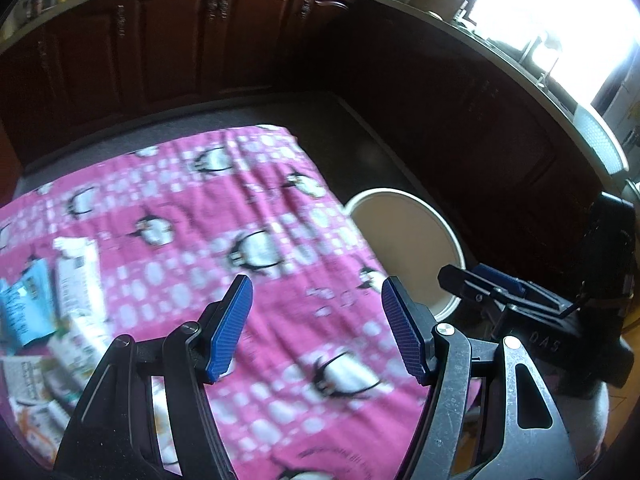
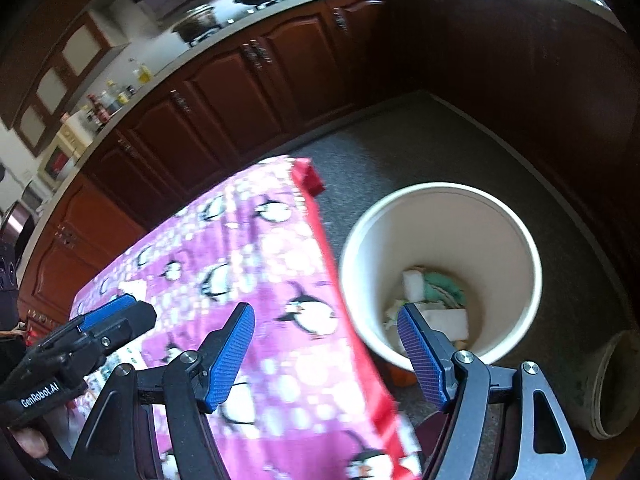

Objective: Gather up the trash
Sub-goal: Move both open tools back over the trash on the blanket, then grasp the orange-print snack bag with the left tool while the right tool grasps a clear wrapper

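Several wrappers lie at the left edge of the pink penguin cloth (image 1: 240, 216): a blue packet (image 1: 24, 300), a white packet (image 1: 78, 280) and printed papers (image 1: 36, 392). My left gripper (image 1: 316, 328) is open and empty above the cloth, right of the wrappers. A white bucket (image 2: 440, 208) stands on the floor beside the table and holds white and green scraps (image 2: 432, 292); it also shows in the left wrist view (image 1: 404, 236). My right gripper (image 2: 326, 354) is open and empty over the table's right edge, next to the bucket. It also shows in the left wrist view (image 1: 484, 284), its jaws hidden.
Dark wooden cabinets (image 1: 172, 44) under a countertop line the far and right walls. Grey carpet (image 2: 400, 152) covers the floor. A second grey pot (image 2: 616, 388) stands on the floor at the right. The left gripper (image 2: 104, 320) shows at the left of the right wrist view.
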Motion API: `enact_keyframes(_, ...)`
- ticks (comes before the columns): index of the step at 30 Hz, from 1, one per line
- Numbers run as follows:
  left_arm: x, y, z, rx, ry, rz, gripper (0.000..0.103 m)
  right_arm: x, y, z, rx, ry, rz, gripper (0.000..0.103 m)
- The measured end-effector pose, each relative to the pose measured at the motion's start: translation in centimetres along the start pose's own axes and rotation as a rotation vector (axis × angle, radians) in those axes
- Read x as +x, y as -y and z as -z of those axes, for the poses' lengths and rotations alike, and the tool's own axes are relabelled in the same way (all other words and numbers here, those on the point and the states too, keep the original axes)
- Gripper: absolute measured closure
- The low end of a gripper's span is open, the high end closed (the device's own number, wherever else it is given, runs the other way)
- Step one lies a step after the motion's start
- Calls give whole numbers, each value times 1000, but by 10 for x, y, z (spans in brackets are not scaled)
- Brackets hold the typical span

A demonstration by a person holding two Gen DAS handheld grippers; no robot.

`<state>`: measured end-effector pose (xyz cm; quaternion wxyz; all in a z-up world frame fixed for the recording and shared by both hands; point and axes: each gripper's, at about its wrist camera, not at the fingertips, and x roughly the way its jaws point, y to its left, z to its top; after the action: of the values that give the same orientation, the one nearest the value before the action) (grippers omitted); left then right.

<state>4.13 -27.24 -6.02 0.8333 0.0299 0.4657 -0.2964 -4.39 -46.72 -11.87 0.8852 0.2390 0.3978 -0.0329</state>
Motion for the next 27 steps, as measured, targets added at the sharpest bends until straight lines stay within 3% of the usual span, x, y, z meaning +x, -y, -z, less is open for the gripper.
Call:
enact_keyframes(18, -104, -165, 67, -212, 19, -147, 37, 38, -143, 41, -226, -148, -220, 31)
enact_keyframes(27, -115, -226, 124, -279, -73, -139, 37, 56, -189, 60, -309, -207, -271, 31)
